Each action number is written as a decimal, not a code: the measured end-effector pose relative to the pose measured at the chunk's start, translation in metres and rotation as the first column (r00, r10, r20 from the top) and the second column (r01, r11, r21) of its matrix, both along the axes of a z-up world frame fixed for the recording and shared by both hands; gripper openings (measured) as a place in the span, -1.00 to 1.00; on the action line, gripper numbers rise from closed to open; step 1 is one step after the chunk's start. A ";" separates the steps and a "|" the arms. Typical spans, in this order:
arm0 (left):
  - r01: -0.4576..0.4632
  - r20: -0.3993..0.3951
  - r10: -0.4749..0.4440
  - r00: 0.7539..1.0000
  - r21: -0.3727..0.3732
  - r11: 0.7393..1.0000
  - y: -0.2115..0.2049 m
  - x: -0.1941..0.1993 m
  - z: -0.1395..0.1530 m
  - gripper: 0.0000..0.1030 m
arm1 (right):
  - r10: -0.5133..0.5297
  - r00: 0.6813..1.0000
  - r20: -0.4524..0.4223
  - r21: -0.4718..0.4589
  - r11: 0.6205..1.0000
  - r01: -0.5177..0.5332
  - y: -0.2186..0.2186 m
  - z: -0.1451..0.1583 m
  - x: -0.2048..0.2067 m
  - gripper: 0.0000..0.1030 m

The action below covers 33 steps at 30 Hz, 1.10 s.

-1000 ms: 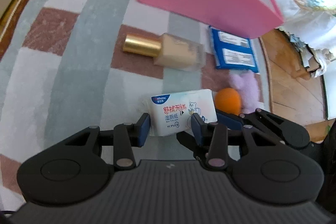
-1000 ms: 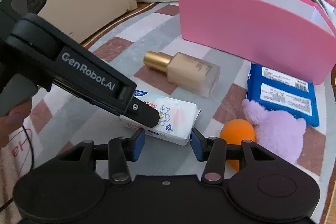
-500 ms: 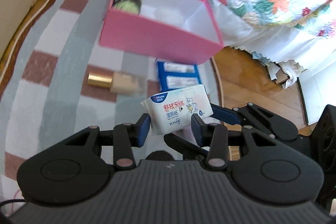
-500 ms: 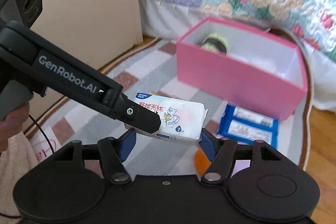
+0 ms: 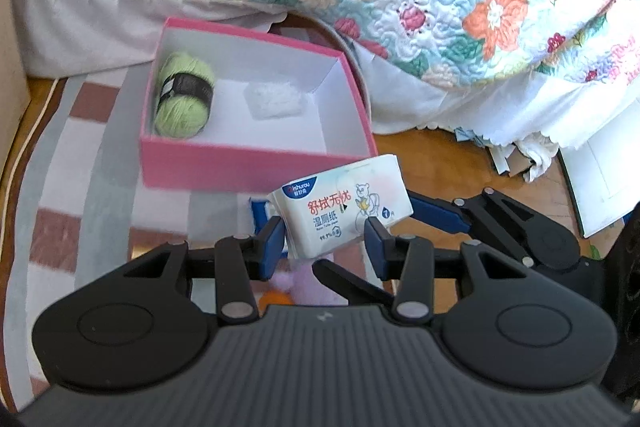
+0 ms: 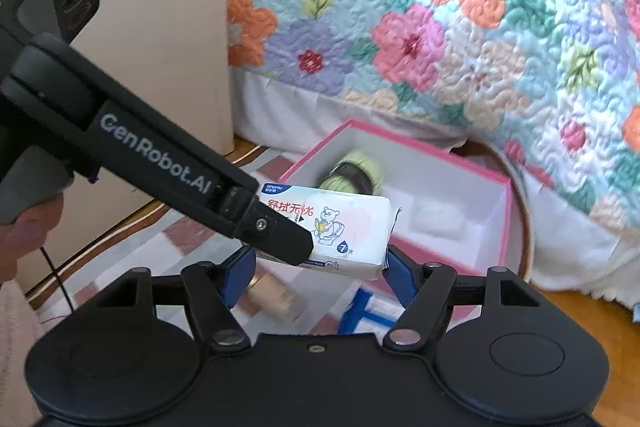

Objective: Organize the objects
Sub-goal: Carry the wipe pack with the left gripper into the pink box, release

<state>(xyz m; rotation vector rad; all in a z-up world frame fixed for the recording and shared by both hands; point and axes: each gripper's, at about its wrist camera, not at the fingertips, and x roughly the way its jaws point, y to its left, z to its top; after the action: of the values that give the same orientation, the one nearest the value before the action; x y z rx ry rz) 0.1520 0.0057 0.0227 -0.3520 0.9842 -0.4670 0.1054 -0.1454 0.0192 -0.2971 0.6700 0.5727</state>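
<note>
**Claw carries the wipes pack toward the pink box**

Left claw (image 5: 324,241) is clamped on the wipes pack (image 5: 340,207), its blue pads pressing the pack's two long sides; the pack hangs in the air, tilted, just in front of the near wall of the pink box (image 5: 256,167) and above a blue packet (image 5: 260,211) on the rug (image 5: 80,155).

Right claw (image 6: 320,269) has just been opening: its jaws now stand wide at either end of the pack, and from its own view I cannot tell whether the right-hand pad still grazes the wrapper (the left pad looks clear of it).

To do this step well, the left grip alone should bear the load, so the right claw ought to back off cleanly without snagging the crimped end. Then carry the pack over the near wall and set it down in the bare white floor of the box, to the right of the green yarn ball (image 5: 184,95) and clear of the white tuft (image 5: 274,101). The wrapper is soft, so a gentle squeeze will do.

Both claws point steeply downward toward the box, the left one's arm crossing the right view diagonally.
</note>
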 end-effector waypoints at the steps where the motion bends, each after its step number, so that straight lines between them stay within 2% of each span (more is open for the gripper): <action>1: 0.006 -0.002 -0.006 1.000 -0.001 1.000 -0.003 0.007 0.001 -0.19 | 0.001 1.000 0.002 -0.007 1.000 -0.001 -0.002 0.002 0.006 0.46; 6: 0.032 -0.001 -0.032 0.999 0.014 0.999 -0.021 0.050 0.001 -0.20 | 0.005 1.000 0.026 -0.040 0.999 -0.004 -0.012 0.006 0.041 0.46; 12: -0.020 0.004 0.020 1.000 0.037 0.999 -0.046 0.106 -0.014 -0.16 | 0.028 0.999 -0.032 -0.114 0.993 -0.031 -0.013 -0.008 0.092 0.44; 16: -0.027 -0.055 0.029 0.998 0.044 0.999 -0.066 0.137 -0.037 -0.16 | -0.012 0.997 -0.078 -0.151 0.989 0.000 -0.022 -0.027 0.129 0.38; 21: -0.066 -0.115 0.070 0.991 0.042 0.997 -0.073 0.167 -0.074 -0.16 | -0.062 0.986 -0.156 -0.162 0.986 0.036 -0.026 -0.052 0.171 0.16; 23: -0.079 -0.150 0.082 0.985 0.028 0.996 -0.071 0.173 -0.092 -0.16 | -0.088 0.969 -0.231 -0.116 0.991 0.063 -0.033 -0.062 0.188 0.02; 25: -0.102 -0.179 0.100 0.979 -0.005 0.995 -0.065 0.180 -0.108 -0.16 | -0.119 0.951 -0.287 -0.061 0.992 0.106 -0.040 -0.071 0.202 -0.02; 29: -0.167 -0.234 0.150 0.961 -0.058 0.984 -0.055 0.197 -0.133 -0.15 | -0.134 0.944 -0.302 -0.061 0.991 0.121 -0.035 -0.090 0.221 -0.10; 33: -0.178 -0.264 0.159 0.951 -0.052 0.983 -0.058 0.212 -0.153 -0.15 | -0.148 0.942 -0.300 -0.127 0.985 0.114 -0.022 -0.109 0.236 -0.12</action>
<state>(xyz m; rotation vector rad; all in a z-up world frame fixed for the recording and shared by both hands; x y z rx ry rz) 0.3641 -0.0526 -0.1299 -0.5710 1.1808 -0.3069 0.3416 -0.1678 -0.0896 -0.2637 1.0187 0.4589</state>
